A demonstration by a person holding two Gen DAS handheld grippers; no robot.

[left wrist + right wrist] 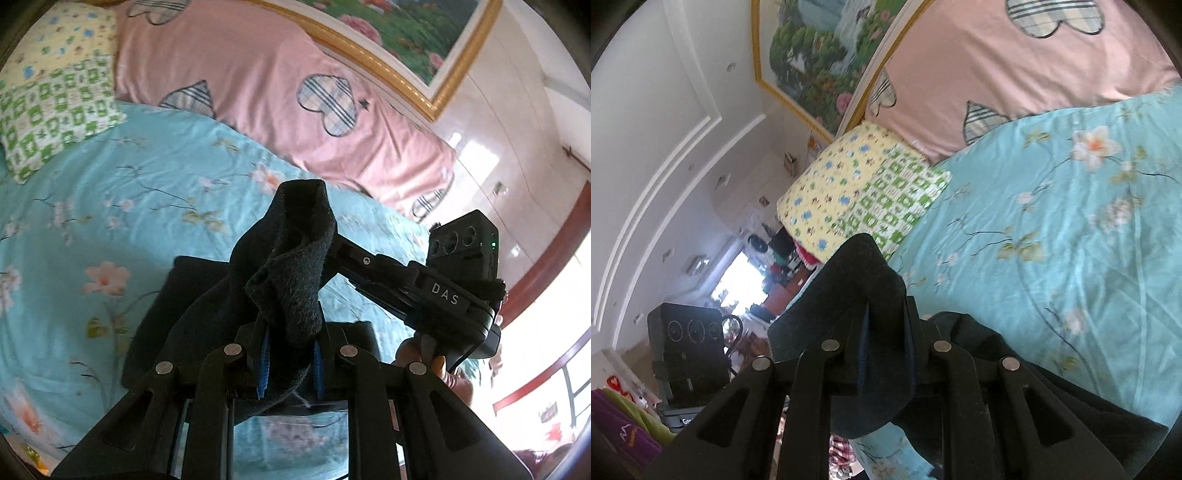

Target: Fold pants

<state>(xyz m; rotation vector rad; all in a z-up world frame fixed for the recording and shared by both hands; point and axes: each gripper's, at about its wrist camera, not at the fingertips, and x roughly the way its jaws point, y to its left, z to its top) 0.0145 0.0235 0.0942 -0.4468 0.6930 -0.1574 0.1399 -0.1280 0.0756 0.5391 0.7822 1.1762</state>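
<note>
Both tools, left tool (290, 363) and right tool (884, 363), are clamping the black pants (291, 266), lifted off the bed (110, 221) (fold barely started, nothing neat yet).

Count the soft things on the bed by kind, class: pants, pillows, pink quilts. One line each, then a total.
Black pants, held up by both the left gripper and right gripper: 1
Patterned pillows, one yellow, one green-and-white: 2
Pink quilt with plaid hearts: 1
Total: 4
</note>
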